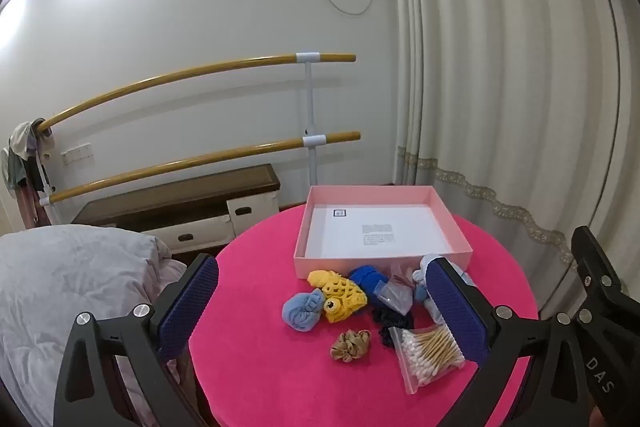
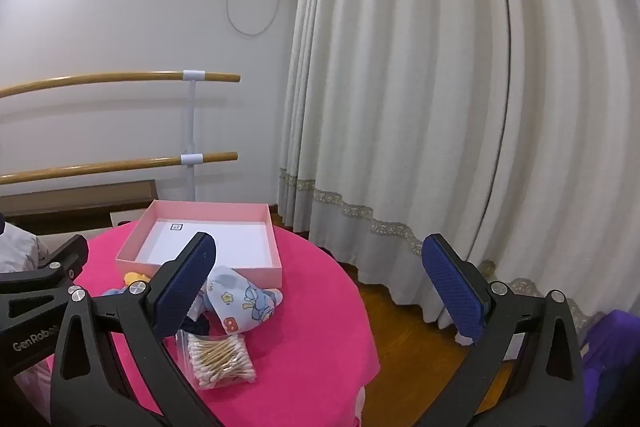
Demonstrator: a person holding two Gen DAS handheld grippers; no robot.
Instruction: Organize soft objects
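On the round pink table (image 1: 280,379) lies a heap of soft things in front of an empty pink box (image 1: 384,259): a light blue sock ball (image 1: 302,313), a yellow crochet fish (image 1: 340,295), a dark blue ball (image 1: 366,277), a gold scrunchie (image 1: 350,345), a dark scrunchie (image 1: 390,321) and a patterned white cloth (image 2: 240,303). My left gripper (image 1: 322,303) hovers open above the heap with nothing between its fingers. My right gripper (image 2: 320,287) stands open over the table's right edge, to the right of the patterned cloth and the pink box (image 2: 208,263).
A clear bag of cotton swabs (image 1: 428,351) lies at the front right of the heap; a small clear pouch (image 1: 394,293) sits among the items. A bed with grey bedding (image 1: 72,291) is on the left, curtains (image 2: 440,107) on the right, a ballet barre (image 1: 200,155) behind.
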